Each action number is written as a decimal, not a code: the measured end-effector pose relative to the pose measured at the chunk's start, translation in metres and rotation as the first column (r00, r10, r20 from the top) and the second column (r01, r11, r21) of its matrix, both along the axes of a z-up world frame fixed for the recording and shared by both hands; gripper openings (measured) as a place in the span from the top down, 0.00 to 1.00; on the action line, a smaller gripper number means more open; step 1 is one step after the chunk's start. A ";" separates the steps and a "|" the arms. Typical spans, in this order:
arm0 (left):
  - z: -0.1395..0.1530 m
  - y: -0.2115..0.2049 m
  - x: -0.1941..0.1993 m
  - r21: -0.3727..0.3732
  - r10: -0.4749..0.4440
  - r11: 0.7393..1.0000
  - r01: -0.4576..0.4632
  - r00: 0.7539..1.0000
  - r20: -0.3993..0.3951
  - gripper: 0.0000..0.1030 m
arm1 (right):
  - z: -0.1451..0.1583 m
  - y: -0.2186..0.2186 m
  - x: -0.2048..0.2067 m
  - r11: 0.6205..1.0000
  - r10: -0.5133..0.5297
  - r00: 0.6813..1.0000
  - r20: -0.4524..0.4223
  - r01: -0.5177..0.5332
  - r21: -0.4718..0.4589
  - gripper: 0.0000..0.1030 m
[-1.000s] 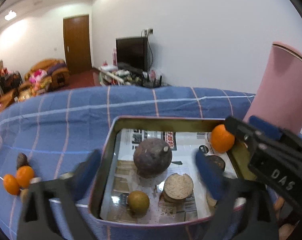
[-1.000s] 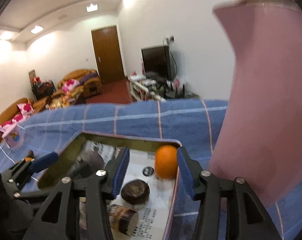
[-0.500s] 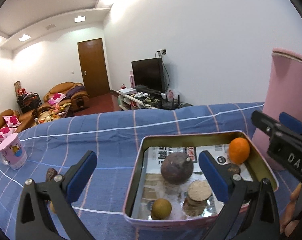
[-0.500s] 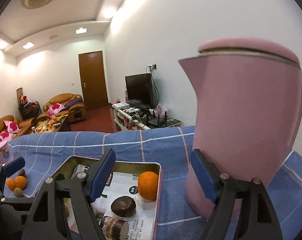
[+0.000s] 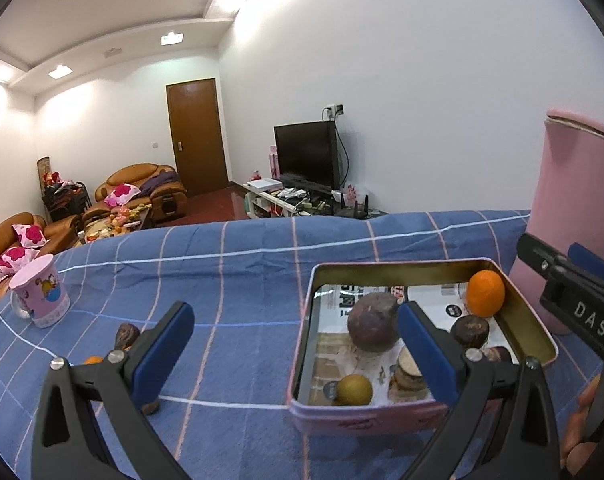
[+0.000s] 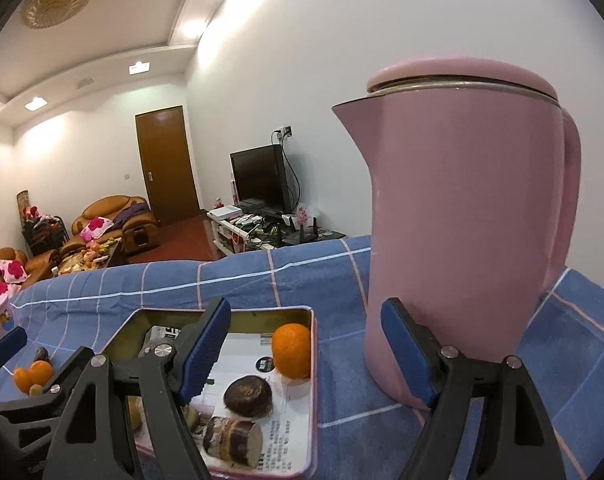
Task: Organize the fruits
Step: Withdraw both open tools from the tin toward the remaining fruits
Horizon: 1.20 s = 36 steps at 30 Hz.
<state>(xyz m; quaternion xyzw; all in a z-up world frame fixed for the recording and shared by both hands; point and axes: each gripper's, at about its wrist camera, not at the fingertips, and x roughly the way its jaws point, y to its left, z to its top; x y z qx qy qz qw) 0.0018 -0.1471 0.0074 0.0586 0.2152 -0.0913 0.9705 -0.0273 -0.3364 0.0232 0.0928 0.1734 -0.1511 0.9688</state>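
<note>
The right gripper point(image 6: 306, 346) is hovering over the near right corner of the metal tin point(image 6: 313, 392), with its blue-padded jaws standing wide apart and nothing between them. The orange point(image 6: 291, 350) is sitting inside the tin just ahead of the gap, nearer the left pad, up against the tin's far right wall and free of any grip. Below the left pad a dark round fruit point(image 6: 247, 396) and a cut brown log-like piece point(image 6: 233, 442) are lying on the printed paper lining point(image 6: 241, 354). The pink kettle point(image 6: 462, 216) is standing directly behind the right pad, just beside the tin.

The left gripper point(image 5: 293, 354) is also hanging with its jaws spread wide and empty. Its right pad is overlapping the tin, where a large purple-brown round fruit point(image 5: 372, 328) is resting just left of that pad, and a small yellow-brown fruit point(image 5: 354, 389) is lying nearer, by the front wall. Its left pad is hovering over the blue checked cloth point(image 5: 241, 280); beyond that pad, small oranges point(image 6: 31, 375) and a dark fruit point(image 5: 126, 335) are lying loose on the cloth, well apart from the tin. A pink cup point(image 5: 39, 296) is standing farther off to the left.
</note>
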 end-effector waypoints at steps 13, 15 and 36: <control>-0.003 0.023 -0.008 -0.004 0.009 1.000 -0.009 1.000 -0.018 0.00 | -0.001 0.030 -0.015 1.000 0.024 1.000 0.000 -0.024 0.014 0.24; -0.003 0.027 -0.009 -0.006 0.010 1.000 -0.010 1.000 -0.019 0.00 | -0.001 0.034 -0.016 0.999 0.029 1.000 -0.004 -0.029 0.025 0.24; -0.004 0.096 0.003 0.008 0.078 0.997 -0.078 0.996 -0.030 0.00 | -0.003 0.102 -0.004 0.994 0.097 0.995 -0.020 -0.096 0.045 0.24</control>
